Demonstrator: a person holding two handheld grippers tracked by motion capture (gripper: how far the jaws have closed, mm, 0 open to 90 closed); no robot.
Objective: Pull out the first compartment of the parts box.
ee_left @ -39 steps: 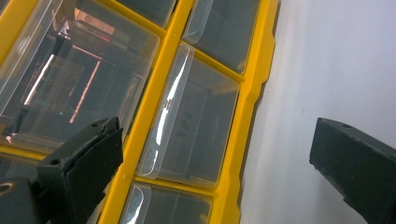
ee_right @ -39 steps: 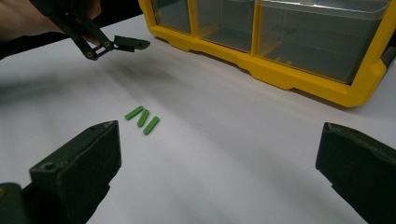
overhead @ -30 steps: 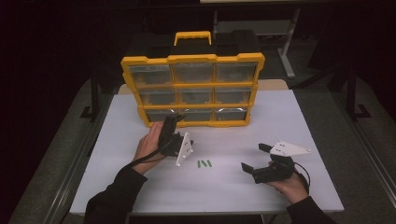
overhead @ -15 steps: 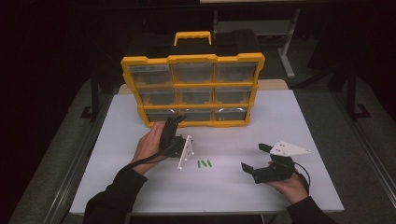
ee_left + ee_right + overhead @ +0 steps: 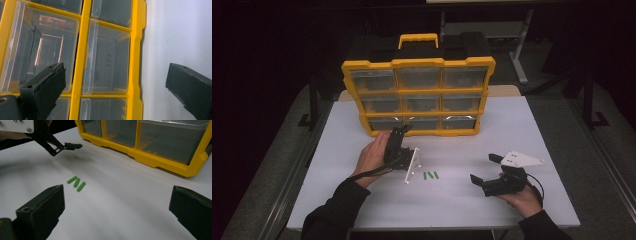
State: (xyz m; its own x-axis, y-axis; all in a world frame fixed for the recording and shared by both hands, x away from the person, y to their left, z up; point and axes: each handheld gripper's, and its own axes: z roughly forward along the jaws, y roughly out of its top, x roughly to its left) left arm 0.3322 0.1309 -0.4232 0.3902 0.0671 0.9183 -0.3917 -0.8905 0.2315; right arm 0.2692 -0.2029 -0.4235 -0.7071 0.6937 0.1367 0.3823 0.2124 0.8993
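Observation:
A yellow organizer [image 5: 419, 95] with clear drawers stands upright at the back of the white table [image 5: 522, 130]. My left gripper [image 5: 399, 131] is open and turned on its side, its jaws right in front of the bottom row of drawers [image 5: 105, 62]. Three small green sticks [image 5: 430, 175] lie side by side on the table between my hands, also seen as green sticks [image 5: 76, 182] in the right gripper view. My right gripper [image 5: 484, 169] rests open near the table's front right, pointing left toward them with nothing between its jaws.
The organizer's yellow handle [image 5: 418, 39] sticks up at its top. Dark floor and metal frame legs [image 5: 517, 55] surround the table. Bare white tabletop lies right of the organizer and in front of the sticks.
My left gripper has edged slightly closer to the bottom drawers. The right gripper and the green sticks have stayed in place.

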